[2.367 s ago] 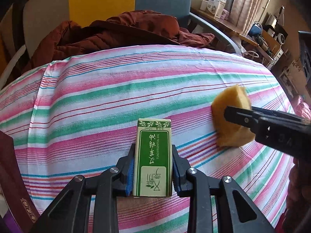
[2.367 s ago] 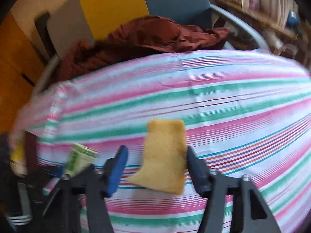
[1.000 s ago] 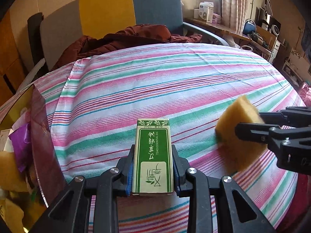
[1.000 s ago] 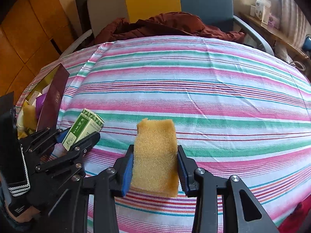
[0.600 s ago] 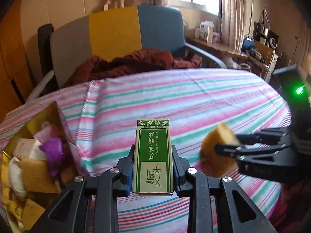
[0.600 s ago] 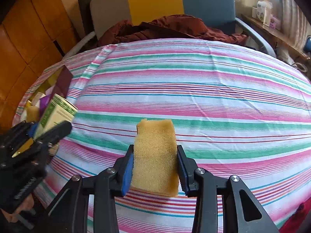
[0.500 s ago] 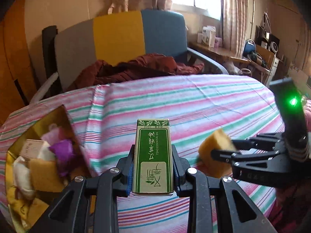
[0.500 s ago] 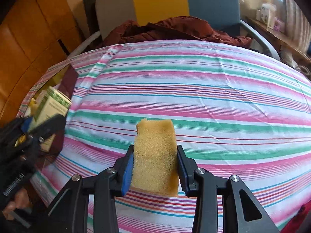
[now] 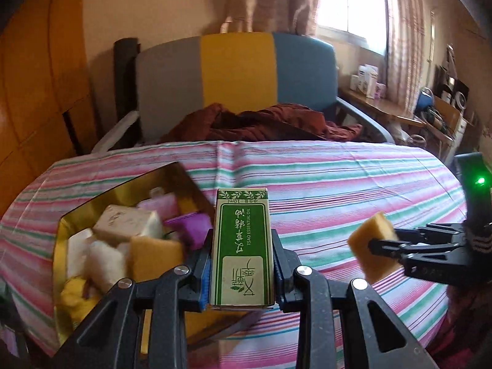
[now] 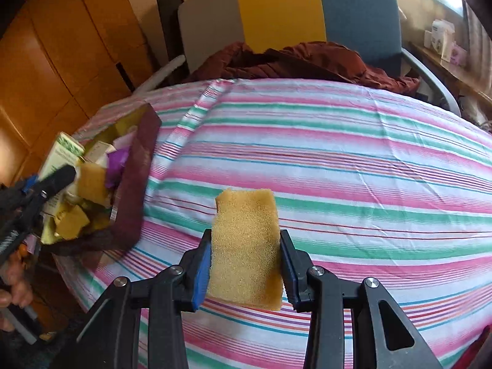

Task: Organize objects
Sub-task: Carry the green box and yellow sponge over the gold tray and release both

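Observation:
My left gripper (image 9: 243, 264) is shut on a green and cream essential-oil box (image 9: 242, 246), held upright above the near right edge of an open maroon box with a gold lining (image 9: 92, 203). That box holds several sponges, soaps and small packets. My right gripper (image 10: 246, 264) is shut on a yellow sponge (image 10: 246, 246) and holds it above the striped tablecloth (image 10: 338, 160), right of the maroon box (image 10: 135, 184). The right gripper and its sponge (image 9: 373, 255) also show at the right of the left wrist view.
A grey, yellow and blue armchair (image 9: 236, 70) with a brown jacket (image 9: 270, 123) stands behind the table. A shelf with small items (image 9: 384, 104) is at the back right. Orange wood panels (image 10: 46, 61) are to the left.
Both grippers have lifted off the cloth and moved left with their objects. The left gripper with the green box now hangs at the open maroon box, which has come into view.

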A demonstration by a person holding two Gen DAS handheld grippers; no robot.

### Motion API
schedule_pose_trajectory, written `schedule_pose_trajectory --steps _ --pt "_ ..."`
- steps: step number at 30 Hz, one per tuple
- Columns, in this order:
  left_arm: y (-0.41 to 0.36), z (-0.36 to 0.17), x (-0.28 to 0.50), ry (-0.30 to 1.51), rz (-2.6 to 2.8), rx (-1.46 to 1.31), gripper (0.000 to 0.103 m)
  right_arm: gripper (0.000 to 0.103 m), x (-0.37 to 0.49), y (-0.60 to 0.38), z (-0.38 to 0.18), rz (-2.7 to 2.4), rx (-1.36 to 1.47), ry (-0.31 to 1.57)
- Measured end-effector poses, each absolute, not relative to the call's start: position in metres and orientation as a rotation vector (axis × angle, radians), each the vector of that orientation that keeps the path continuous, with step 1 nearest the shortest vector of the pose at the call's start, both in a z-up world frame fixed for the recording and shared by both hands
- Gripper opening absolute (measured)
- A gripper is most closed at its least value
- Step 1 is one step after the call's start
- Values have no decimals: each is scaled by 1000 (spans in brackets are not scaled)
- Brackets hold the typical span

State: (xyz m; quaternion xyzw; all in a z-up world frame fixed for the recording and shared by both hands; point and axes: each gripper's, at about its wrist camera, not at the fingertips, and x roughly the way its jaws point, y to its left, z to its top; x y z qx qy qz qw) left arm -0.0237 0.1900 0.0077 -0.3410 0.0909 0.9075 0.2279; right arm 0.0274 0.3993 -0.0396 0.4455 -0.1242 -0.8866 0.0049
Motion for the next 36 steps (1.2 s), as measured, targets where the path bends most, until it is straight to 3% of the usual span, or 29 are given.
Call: schedule_pose_trajectory --steps 11,26,36 --pt "123 -2 -32 138 2586 -1013 30 40 14 340 -10 -2724 1261 -415" --pt "-34 -2 -38 -203 2829 -1092 30 41 -27 227 8 -2545 1167 -234" --pt "-22 -6 -41 -229 2747 -1075 30 43 -57 190 -26 -2438 1263 -168"
